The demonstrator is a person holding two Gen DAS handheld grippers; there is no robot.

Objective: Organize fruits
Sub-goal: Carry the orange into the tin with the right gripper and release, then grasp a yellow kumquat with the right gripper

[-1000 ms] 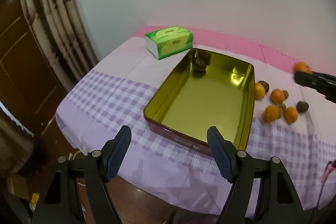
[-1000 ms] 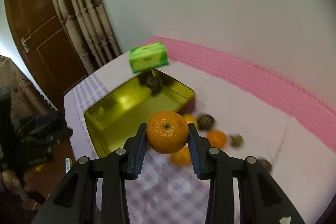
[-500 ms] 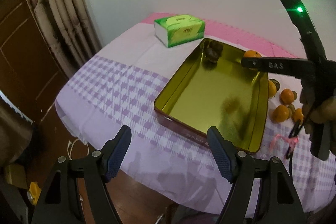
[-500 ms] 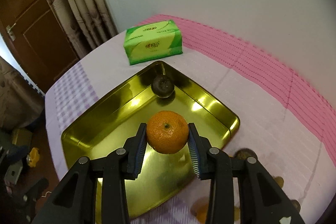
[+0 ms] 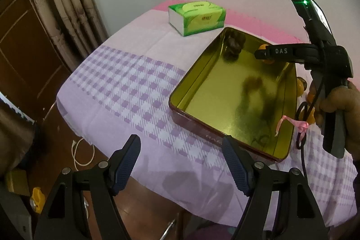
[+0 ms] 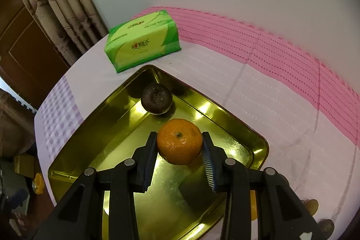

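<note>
A gold metal tray (image 5: 202, 91) (image 6: 94, 141) lies on the checked tablecloth. A dark brown fruit (image 6: 156, 98) (image 5: 234, 44) sits in its far corner. My right gripper (image 6: 179, 151) is shut on an orange mandarin (image 6: 179, 141) low over the tray's far end, close to the dark fruit. It shows in the left wrist view (image 5: 263, 53) as a black tool held by a hand. My left gripper (image 5: 181, 163) is open and empty, off the table's near edge. More orange fruit (image 5: 302, 84) lies right of the tray, mostly hidden.
A green tissue box (image 5: 196, 17) (image 6: 141, 45) stands beyond the tray near the wall. Curtains (image 5: 67, 3) and a wooden door are at the left. A white cable (image 5: 77, 154) lies on the floor below the table edge.
My right gripper has carried the mandarin from over the loose fruit to the tray's far end and lowered it near the dark fruit. My left gripper has drifted slightly left.
</note>
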